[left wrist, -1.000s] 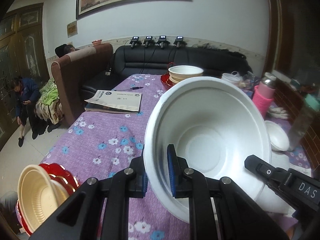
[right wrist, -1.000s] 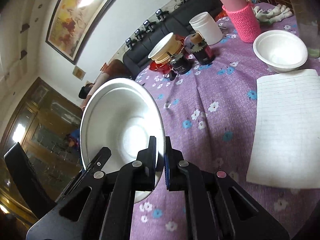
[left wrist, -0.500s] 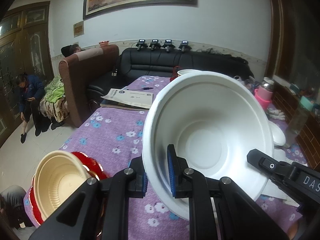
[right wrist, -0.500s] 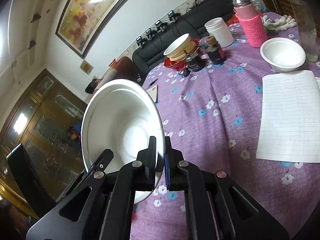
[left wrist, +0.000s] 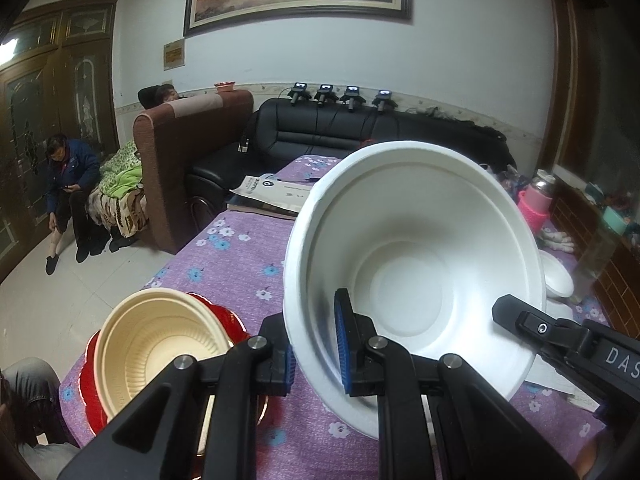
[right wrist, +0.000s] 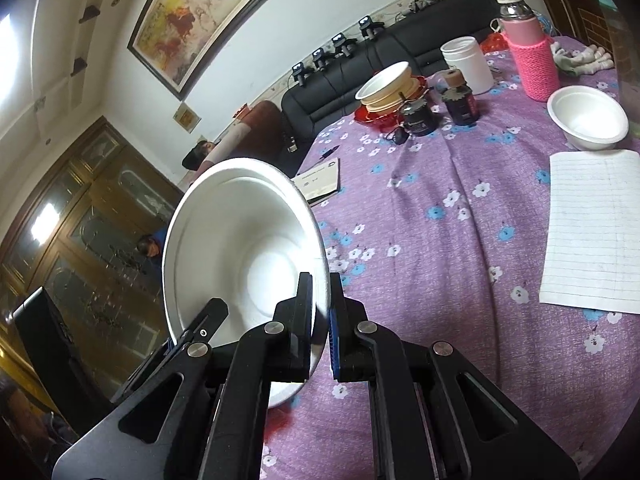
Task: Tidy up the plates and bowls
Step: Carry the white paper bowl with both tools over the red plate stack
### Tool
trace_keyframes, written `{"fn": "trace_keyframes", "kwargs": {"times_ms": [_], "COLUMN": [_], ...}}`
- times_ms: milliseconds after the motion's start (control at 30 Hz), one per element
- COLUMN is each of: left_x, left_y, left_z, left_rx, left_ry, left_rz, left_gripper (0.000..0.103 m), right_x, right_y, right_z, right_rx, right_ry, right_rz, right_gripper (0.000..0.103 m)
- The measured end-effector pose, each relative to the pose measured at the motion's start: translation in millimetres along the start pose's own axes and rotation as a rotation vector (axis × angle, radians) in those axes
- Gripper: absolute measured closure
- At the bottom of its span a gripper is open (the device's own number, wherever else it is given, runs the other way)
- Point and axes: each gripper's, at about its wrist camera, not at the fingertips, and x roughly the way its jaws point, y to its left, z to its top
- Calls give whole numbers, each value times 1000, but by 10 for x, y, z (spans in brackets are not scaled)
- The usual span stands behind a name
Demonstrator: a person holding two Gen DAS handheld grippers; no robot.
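Above the near edge of the desk, the white foam bowl point(left wrist: 412, 256) hangs tilted, its smooth round hollow facing the cameras. Both sets of jaws are pinched narrow on its rim: the left gripper point(left wrist: 316, 350) on one side, the right gripper point(right wrist: 320, 322) on the opposite side (its dark finger also shows at the left view's right edge). Below left sits a ribbed cream bowl point(left wrist: 160, 344) nested in red bowls point(left wrist: 90, 384). The desk point(right wrist: 440, 240) wears a purple flowered cloth. Farther off lie one lined paper sheet point(right wrist: 592, 232), one small white bowl point(right wrist: 586, 118), a second bowl stack point(right wrist: 386, 88), two dark jars point(right wrist: 460, 104), and a black sofa point(left wrist: 340, 136).
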Motion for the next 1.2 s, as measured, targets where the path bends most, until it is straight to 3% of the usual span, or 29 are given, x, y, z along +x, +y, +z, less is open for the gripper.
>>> {"fn": "trace_keyframes", "kwargs": {"times_ms": [500, 1200], "left_x": [-90, -88], "left_y": [443, 1365], "left_z": [-56, -206], "left_rx": [-48, -191], "left_ry": [2, 85], "left_rz": [65, 201], "left_gripper": [87, 87], "right_x": [204, 986], "right_y": [382, 1227], "right_z": [-155, -697], "right_rx": [-75, -221], "right_ry": [65, 278], "right_rz": [33, 116], "right_gripper": [96, 96]}}
